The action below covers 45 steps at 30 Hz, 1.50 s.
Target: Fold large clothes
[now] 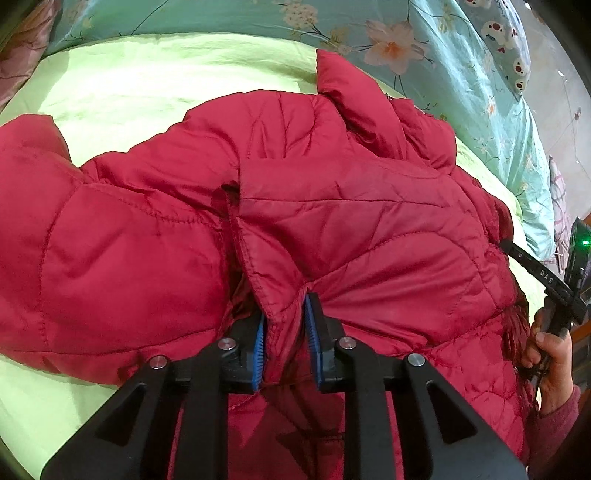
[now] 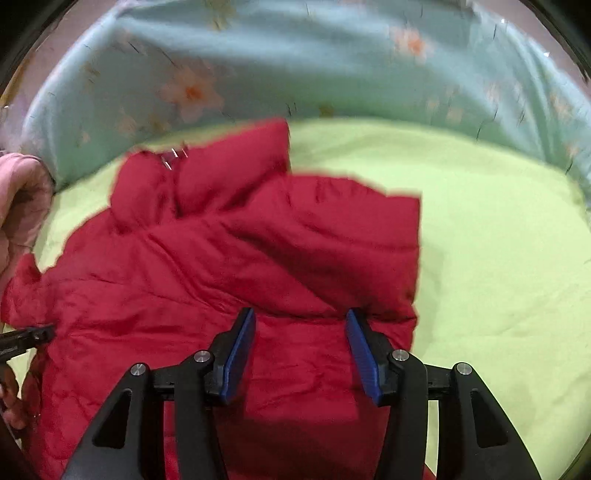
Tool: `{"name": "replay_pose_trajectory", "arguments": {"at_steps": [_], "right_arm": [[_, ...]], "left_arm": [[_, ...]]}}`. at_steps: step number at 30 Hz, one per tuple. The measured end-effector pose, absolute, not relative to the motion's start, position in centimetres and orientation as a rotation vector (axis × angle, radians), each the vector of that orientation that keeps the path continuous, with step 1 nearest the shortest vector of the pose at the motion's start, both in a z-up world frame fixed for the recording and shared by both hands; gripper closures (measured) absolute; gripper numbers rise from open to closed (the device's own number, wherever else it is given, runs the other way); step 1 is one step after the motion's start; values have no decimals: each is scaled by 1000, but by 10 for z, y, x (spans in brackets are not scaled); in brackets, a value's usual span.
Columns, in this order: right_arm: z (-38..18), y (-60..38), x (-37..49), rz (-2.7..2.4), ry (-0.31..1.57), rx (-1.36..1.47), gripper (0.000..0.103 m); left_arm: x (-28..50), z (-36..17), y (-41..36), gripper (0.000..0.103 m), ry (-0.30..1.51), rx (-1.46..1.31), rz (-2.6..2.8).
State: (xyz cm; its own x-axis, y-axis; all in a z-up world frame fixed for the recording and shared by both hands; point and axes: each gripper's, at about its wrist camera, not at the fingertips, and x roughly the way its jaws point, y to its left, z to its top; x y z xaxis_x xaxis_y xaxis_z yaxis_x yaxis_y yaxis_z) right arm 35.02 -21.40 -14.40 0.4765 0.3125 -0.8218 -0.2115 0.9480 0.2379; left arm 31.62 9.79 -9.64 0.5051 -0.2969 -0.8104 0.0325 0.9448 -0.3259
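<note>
A red quilted puffer jacket (image 1: 332,206) lies bunched on a light green bed sheet (image 1: 147,92). My left gripper (image 1: 284,314) is shut on a fold of the jacket's edge between its blue pads. In the left wrist view my right gripper (image 1: 513,249) reaches the jacket's right side, a hand holding it. In the right wrist view, which is blurred by motion, the jacket (image 2: 221,258) fills the left and middle. My right gripper (image 2: 301,321) is open just above the jacket's near part, nothing between its pads. The left gripper's tip (image 2: 33,338) shows at the far left edge.
A teal floral quilt (image 1: 332,33) is piled along the far side of the bed (image 2: 332,66). A cartoon-print pillow (image 1: 506,40) lies at the far right. A pink sleeve (image 2: 22,206) shows at the left. Bare green sheet (image 2: 498,258) lies right of the jacket.
</note>
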Motion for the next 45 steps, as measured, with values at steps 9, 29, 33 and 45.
{"name": "replay_pose_trajectory", "arguments": {"at_steps": [9, 29, 33, 45], "right_arm": [[-171, -217, 360, 299, 1169, 139, 50], [-88, -198, 271, 514, 1073, 248, 49], [-78, -186, 253, 568, 1077, 242, 49], [-62, -168, 215, 663, 1104, 277, 49]], "left_arm": [[312, -89, 101, 75, 1029, -309, -184], [214, -77, 245, 49, 891, -675, 66], [208, -83, 279, 40, 844, -769, 125], [216, -120, 347, 40, 837, -928, 287]]}}
